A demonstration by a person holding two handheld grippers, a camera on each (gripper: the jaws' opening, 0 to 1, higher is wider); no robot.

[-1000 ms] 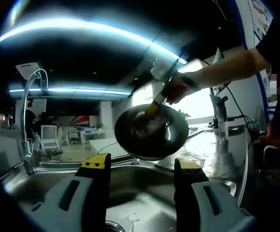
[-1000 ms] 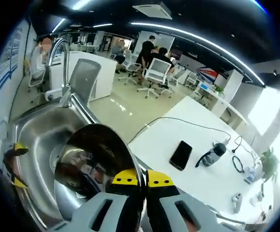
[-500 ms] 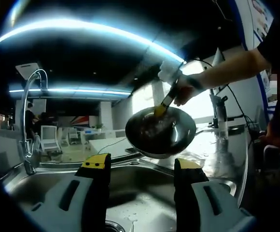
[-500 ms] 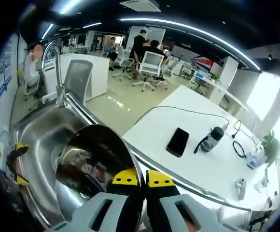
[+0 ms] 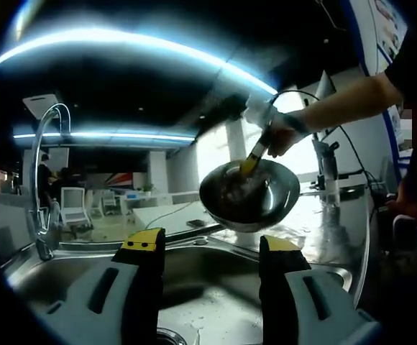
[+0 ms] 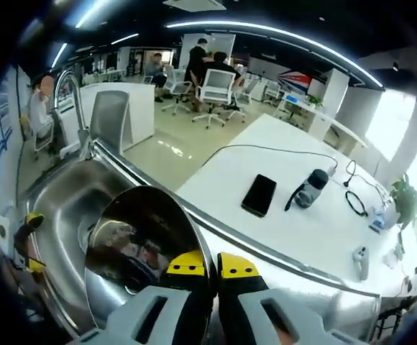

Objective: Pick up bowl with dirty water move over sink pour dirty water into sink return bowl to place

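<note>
A shiny steel bowl (image 5: 250,195) hangs tilted in the air above the far right rim of the steel sink (image 5: 194,287), its inside turned toward the left gripper view. My right gripper (image 5: 254,159), held by a person's hand (image 5: 284,133), is shut on the bowl's upper rim. In the right gripper view its yellow-tipped jaws (image 6: 212,264) pinch the bowl (image 6: 140,241) edge, with the sink (image 6: 57,205) below. My left gripper (image 5: 210,248) stands open over the basin, holding nothing. It appears small at the sink's near side (image 6: 29,243).
A curved faucet (image 5: 47,144) rises at the sink's left end, and a drain (image 5: 169,336) lies in the bottom. Beyond the sink is a white table (image 6: 266,230) with a black phone (image 6: 259,194), a dark bottle (image 6: 309,188) and cables. Office chairs and people stand farther back.
The bowl has travelled right and a little up in the left gripper view, away from the basin's middle toward the counter side. The left gripper has stayed put and open.
</note>
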